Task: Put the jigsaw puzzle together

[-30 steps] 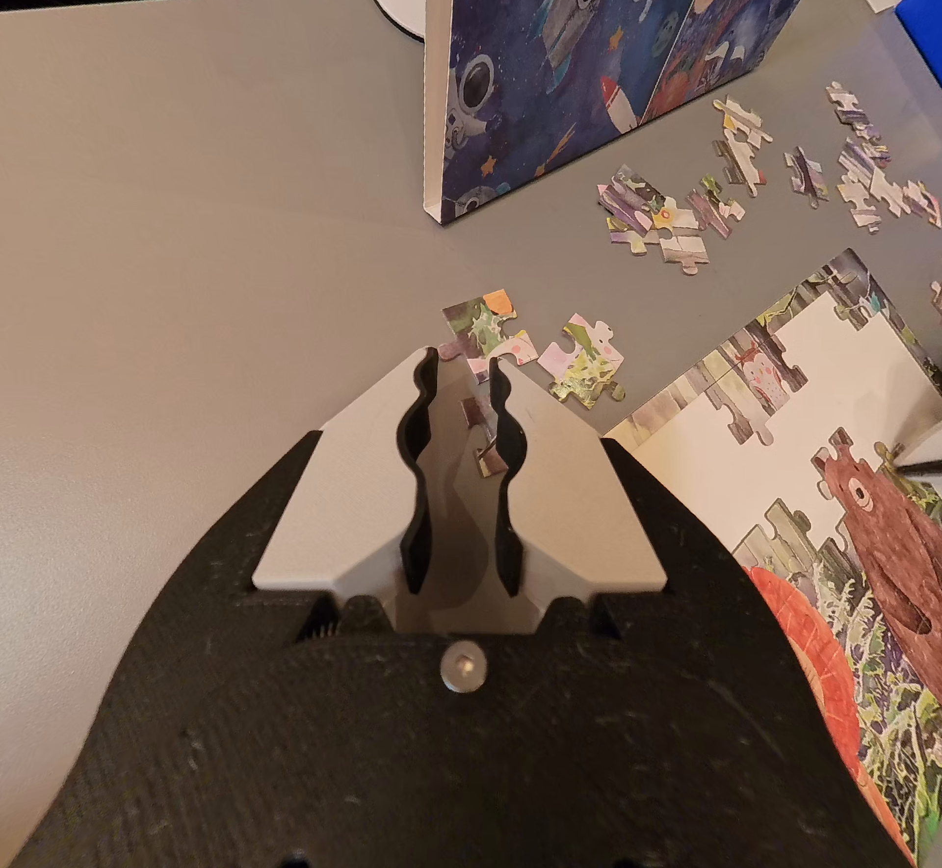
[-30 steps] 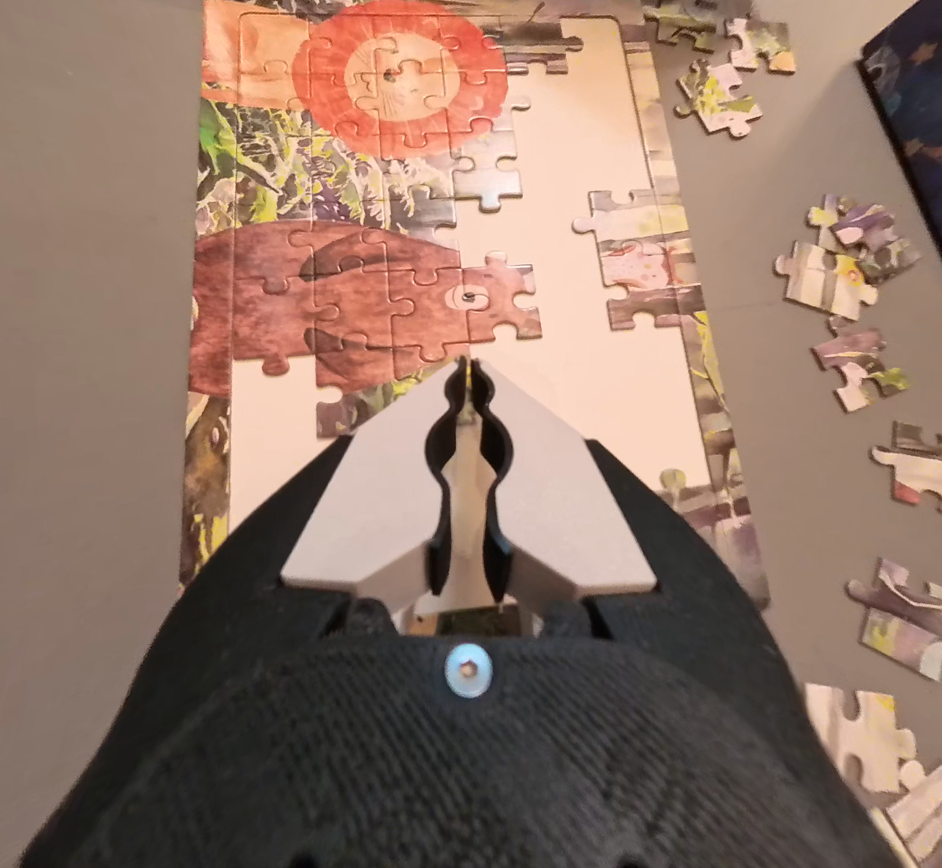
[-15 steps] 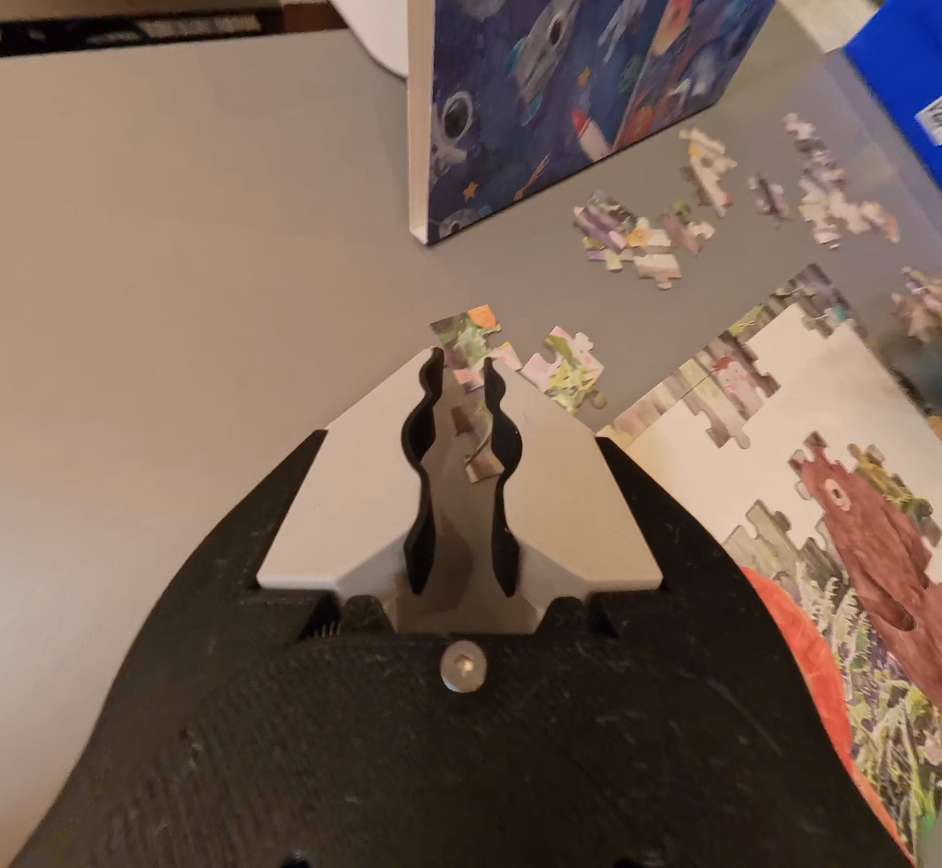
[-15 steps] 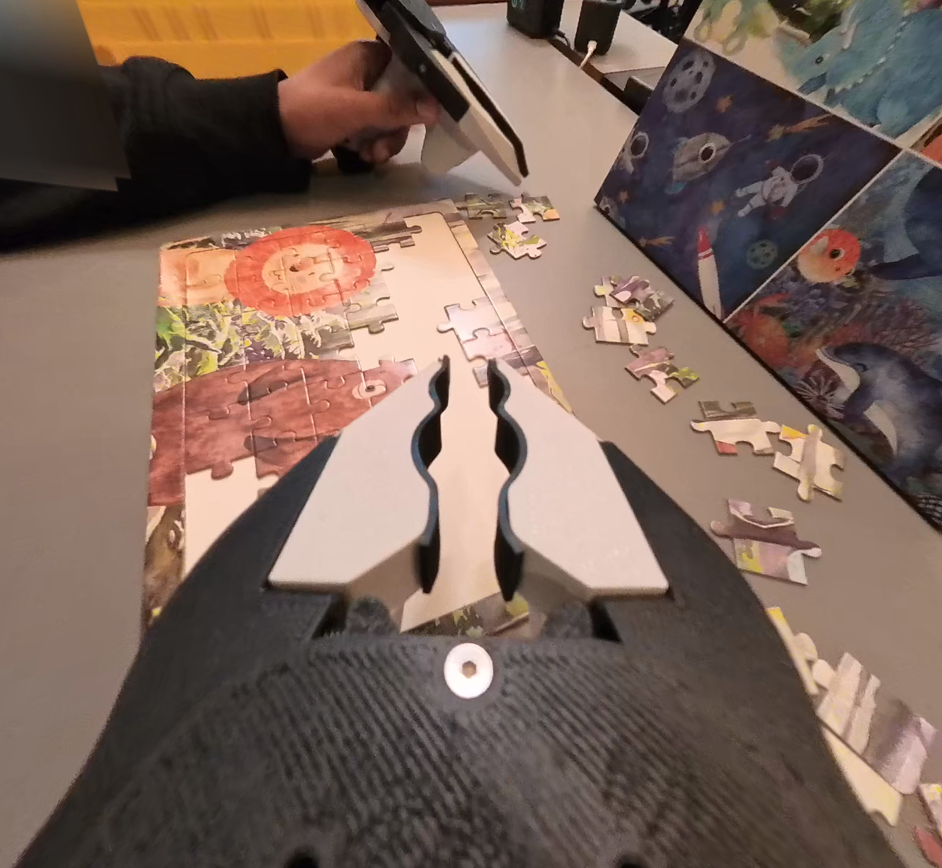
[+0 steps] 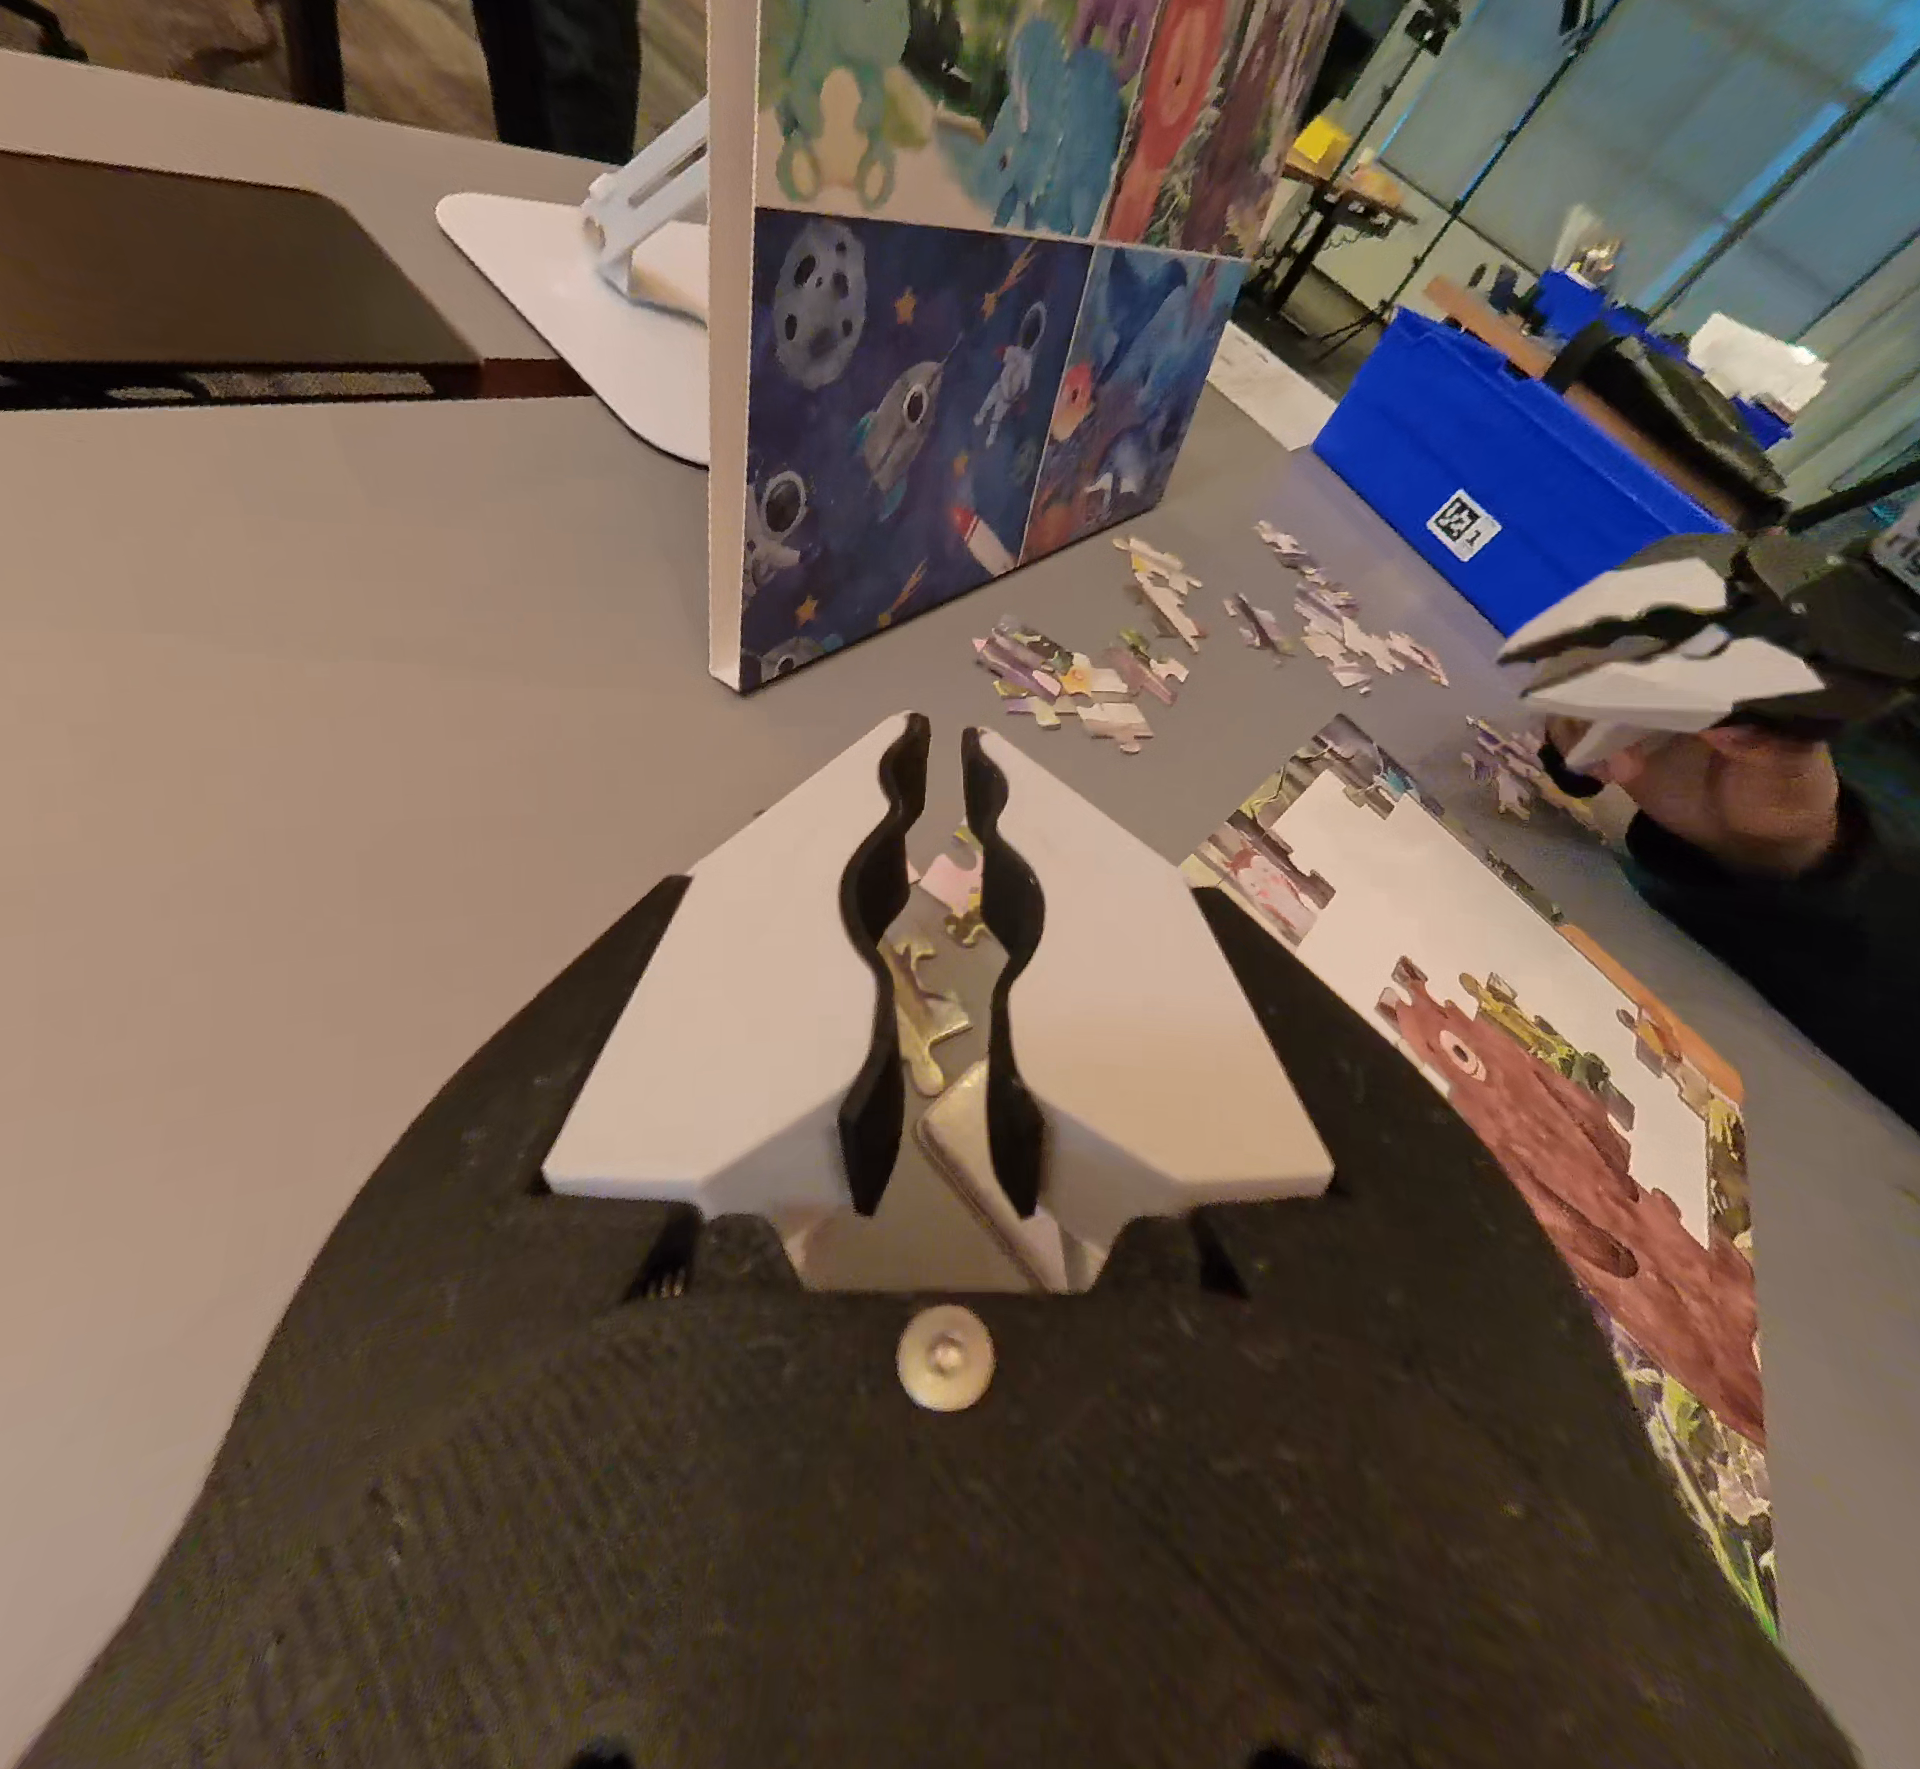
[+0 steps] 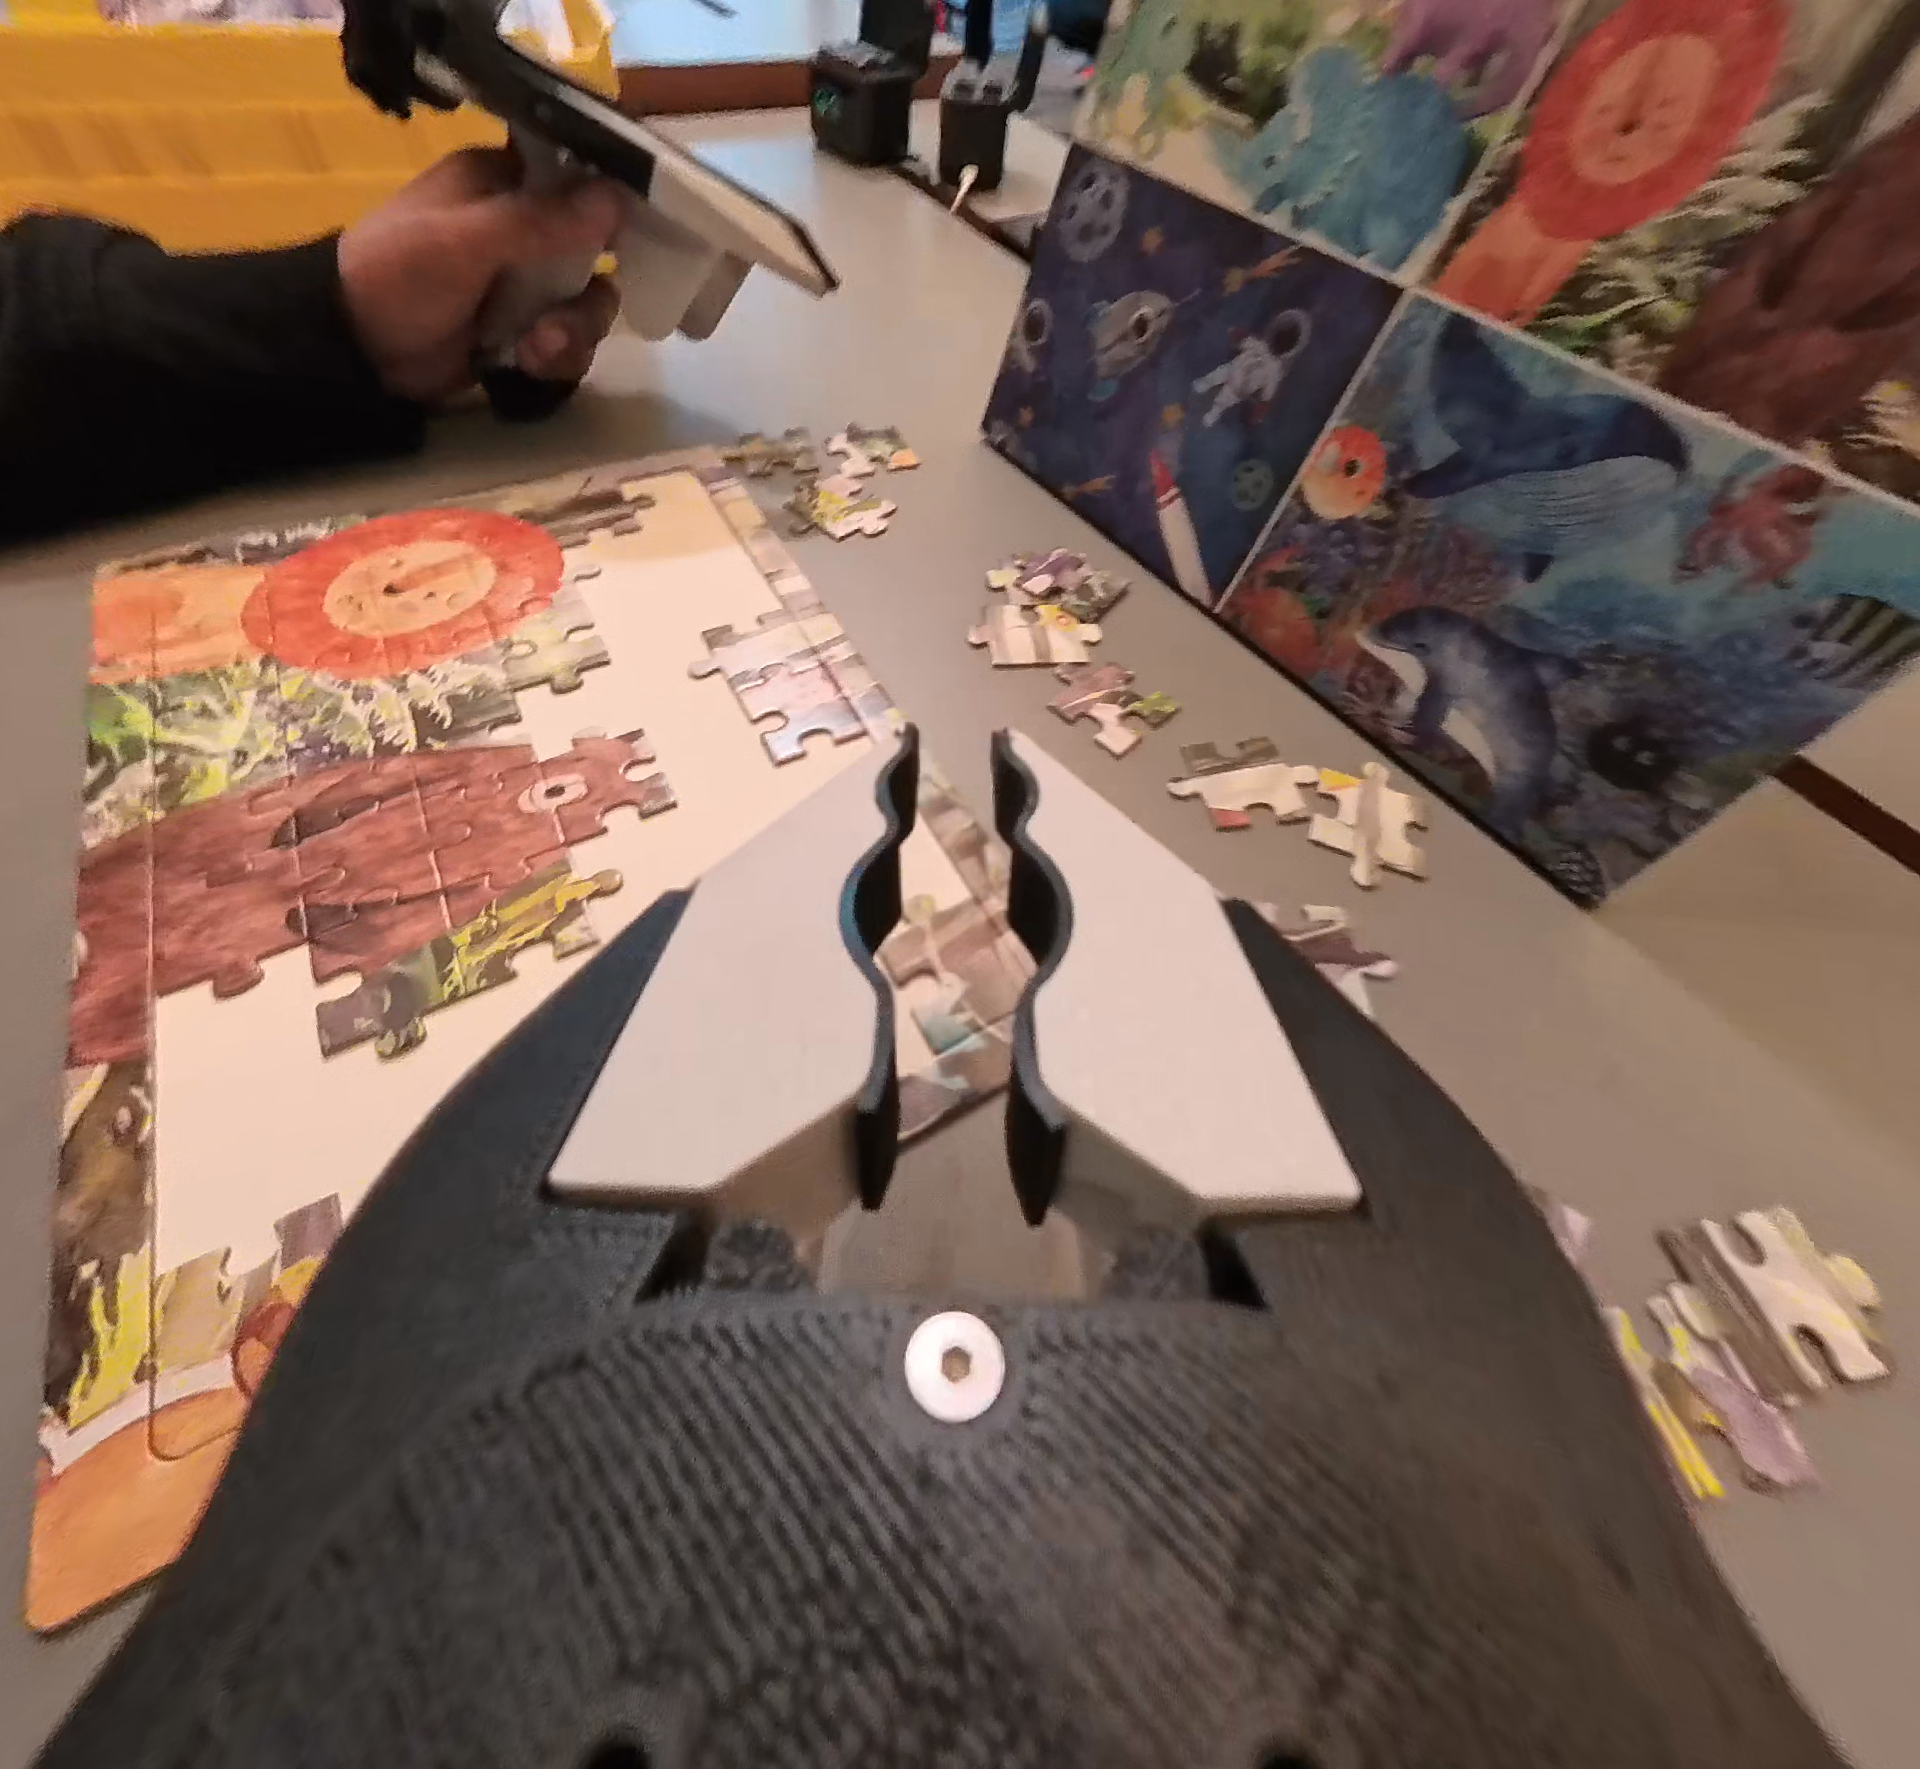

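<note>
The partly built jigsaw lies on its board (image 6: 665, 618), with a lion and a brown bear (image 6: 343, 846) assembled; it also shows in the left wrist view (image 5: 1403, 878). My right gripper (image 6: 951, 748) is open and empty, raised over the board's right edge; it shows in the left wrist view too (image 5: 1527, 670). My left gripper (image 5: 943, 730) is narrowly open and empty, lifted above two loose pieces (image 5: 925, 1002) at the board's far corner. From the right wrist view it hangs in the air (image 6: 800, 270), held by a hand.
Loose pieces lie on the grey table beside the board (image 6: 1049, 623), (image 6: 1299, 794), (image 6: 1766, 1304), (image 5: 1081, 691). A tall picture box (image 5: 935, 431) stands upright on a white stand (image 5: 561, 285). A blue bin (image 5: 1507, 472) and a yellow bin (image 6: 156, 109) stand farther off. One gripper's finger ends stand about 25 cm off the other's.
Both grippers have lifted and tilted up from the table. The right gripper, shut over the bear one second ago, has opened. The left jaws have narrowed.
</note>
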`<control>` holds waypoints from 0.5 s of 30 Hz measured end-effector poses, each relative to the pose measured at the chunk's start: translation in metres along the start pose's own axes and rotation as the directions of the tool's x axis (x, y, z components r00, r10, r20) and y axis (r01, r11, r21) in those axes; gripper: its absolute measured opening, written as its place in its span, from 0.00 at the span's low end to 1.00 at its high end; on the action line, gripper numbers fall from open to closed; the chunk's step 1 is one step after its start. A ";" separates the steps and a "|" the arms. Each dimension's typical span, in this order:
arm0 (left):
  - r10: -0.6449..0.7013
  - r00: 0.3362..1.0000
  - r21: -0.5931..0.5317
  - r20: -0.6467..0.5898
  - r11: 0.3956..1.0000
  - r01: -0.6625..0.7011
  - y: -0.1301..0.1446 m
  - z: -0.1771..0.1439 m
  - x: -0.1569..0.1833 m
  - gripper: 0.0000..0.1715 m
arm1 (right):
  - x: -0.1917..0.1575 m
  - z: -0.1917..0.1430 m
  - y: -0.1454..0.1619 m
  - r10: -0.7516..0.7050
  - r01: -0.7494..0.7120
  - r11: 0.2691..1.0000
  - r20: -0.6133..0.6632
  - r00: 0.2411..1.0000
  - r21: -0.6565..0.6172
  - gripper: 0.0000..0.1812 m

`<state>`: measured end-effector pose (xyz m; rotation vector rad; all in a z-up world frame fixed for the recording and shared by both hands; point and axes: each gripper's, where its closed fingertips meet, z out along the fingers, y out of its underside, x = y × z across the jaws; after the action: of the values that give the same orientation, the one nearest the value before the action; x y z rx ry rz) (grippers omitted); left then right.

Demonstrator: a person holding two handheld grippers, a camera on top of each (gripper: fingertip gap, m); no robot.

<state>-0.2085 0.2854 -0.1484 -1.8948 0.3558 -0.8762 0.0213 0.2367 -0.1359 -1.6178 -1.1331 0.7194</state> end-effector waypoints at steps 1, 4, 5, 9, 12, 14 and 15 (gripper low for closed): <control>0.008 1.000 0.003 -0.005 1.000 -0.008 -0.001 0.000 0.002 0.02 | 0.006 -0.005 -0.004 0.016 -0.015 1.000 -0.014 1.000 0.022 0.07; 0.051 0.999 -0.012 -0.008 0.999 -0.051 0.002 0.002 0.006 0.03 | 0.028 -0.026 -0.018 0.042 -0.033 0.995 -0.094 0.995 0.097 0.07; 0.069 0.998 -0.017 -0.009 0.997 -0.070 0.002 0.003 0.008 0.03 | 0.037 -0.035 -0.020 0.046 -0.031 0.993 -0.133 0.990 0.112 0.07; 0.140 0.990 -0.042 -0.005 0.989 -0.140 0.006 0.006 0.015 0.03 | 0.061 -0.068 -0.017 0.087 -0.066 0.989 -0.153 0.984 0.133 0.22; 0.189 0.982 -0.065 -0.005 0.980 -0.189 0.009 0.009 0.019 0.03 | 0.083 -0.094 -0.006 0.119 -0.090 0.984 -0.197 0.973 0.152 0.20; 0.220 0.976 -0.080 -0.002 0.972 -0.219 0.011 0.011 0.022 0.03 | 0.098 -0.110 0.002 0.139 -0.104 0.983 -0.239 0.961 0.152 0.15; 0.233 0.973 -0.090 0.000 0.969 -0.232 0.013 0.012 0.022 0.03 | 0.102 -0.115 0.007 0.150 -0.117 0.982 -0.242 0.959 0.146 0.13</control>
<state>-0.1830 0.2742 -0.1531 -1.8922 0.6067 -0.7032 0.1622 0.2856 -0.0973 -1.6329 -0.7843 0.6388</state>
